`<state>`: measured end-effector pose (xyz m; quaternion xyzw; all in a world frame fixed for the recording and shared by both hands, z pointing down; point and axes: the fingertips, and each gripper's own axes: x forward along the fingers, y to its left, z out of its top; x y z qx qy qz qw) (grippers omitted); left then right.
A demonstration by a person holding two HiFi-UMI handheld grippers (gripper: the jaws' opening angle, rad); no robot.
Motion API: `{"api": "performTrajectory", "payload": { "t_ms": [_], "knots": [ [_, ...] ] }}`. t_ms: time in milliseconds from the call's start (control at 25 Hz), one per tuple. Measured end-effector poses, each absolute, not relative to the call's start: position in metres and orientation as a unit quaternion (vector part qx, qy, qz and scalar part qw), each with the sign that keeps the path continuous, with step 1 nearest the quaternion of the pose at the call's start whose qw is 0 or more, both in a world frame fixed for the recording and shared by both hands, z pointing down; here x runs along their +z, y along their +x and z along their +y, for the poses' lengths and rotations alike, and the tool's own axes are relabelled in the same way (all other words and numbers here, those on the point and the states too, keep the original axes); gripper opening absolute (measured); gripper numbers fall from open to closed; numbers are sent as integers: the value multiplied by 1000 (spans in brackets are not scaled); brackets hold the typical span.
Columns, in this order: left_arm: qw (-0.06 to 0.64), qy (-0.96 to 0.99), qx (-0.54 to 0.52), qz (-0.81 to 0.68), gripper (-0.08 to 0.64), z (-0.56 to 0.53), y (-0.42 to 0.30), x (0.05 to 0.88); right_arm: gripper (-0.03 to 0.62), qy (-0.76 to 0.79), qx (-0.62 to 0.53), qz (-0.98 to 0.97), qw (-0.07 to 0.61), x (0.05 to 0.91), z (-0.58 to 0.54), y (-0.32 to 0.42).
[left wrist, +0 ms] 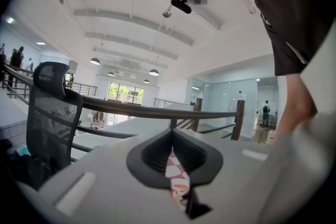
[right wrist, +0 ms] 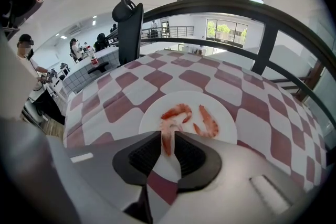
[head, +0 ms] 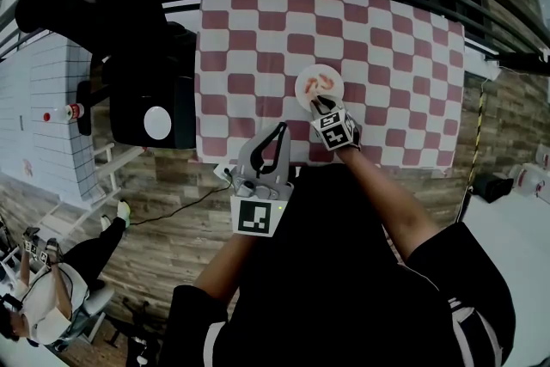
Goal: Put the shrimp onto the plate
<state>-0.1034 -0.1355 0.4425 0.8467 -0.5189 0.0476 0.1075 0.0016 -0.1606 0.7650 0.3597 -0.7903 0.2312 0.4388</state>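
Closest to us, our left gripper (head: 281,133) hangs at the near edge of the checked tabletop (head: 404,56), its fingers pressed all but together with nothing in them. Our right gripper (right wrist: 168,136) is the nearer one to the job. It stands over the near part of the plate (right wrist: 227,122), fingers narrowed onto a pale shrimp (right wrist: 167,140) whose long axis runs along them, pointing away from us. We cannot quite tell whether that shrimp already touches the plate. Two more shrimp (right wrist: 209,122) lie on the plate just beyond, so we judge a straight-down release would clear them.
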Motion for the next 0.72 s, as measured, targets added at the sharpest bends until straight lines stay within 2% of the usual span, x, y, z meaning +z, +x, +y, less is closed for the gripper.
{"api": "performTrajectory", "payload": {
  "t_ms": [280,720],
  "knots": [
    [105,848,45,-517,9,-135,-96,439,83,369,229,-795,424,750,-161,10],
    [116,850,20,-514,9,-128,-88,430,77,401,234,-808,363,686,-155,13]
  ]
}}
